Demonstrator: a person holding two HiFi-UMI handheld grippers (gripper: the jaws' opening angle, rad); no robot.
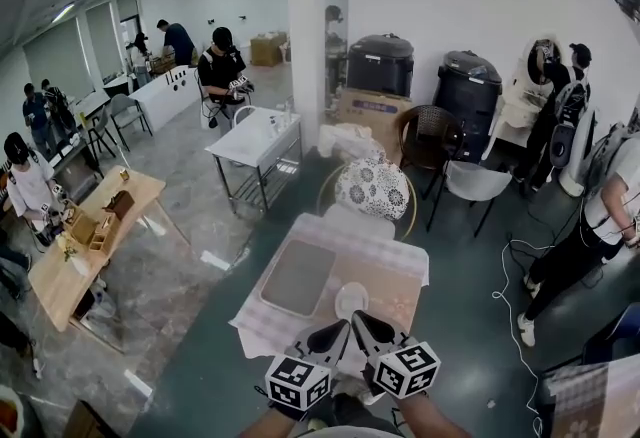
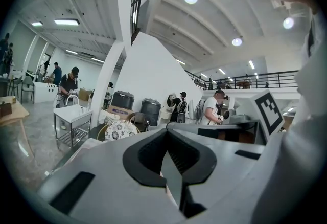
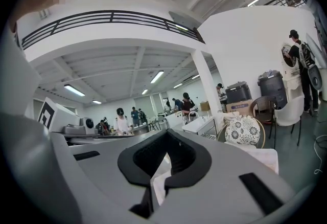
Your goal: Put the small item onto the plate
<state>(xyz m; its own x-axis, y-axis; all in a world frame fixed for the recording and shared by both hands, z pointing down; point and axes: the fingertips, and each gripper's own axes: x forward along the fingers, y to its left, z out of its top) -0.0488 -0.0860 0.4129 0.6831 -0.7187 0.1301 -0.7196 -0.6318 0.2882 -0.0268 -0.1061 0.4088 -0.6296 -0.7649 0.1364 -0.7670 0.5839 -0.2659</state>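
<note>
Jaws on both tools are pressed together with nothing between them. The left gripper (image 2: 167, 154) and the right gripper (image 3: 164, 152) each look out across the room, not down at any object. In the head view they sit side by side at the bottom centre of the frame, tips aimed up-frame at the desk (image 1: 400, 288) with its pale cloth. Just above the tips lies the white plate (image 1: 350, 299), bare as far as I can see, and to its left a grey mat (image 1: 298, 276). The small item I cannot pick out anywhere; it may be hidden beneath the grippers. To my eye the pick has not begun. The next move calls for finding the item, spreading one pair of jaws and lowering over it.
</note>
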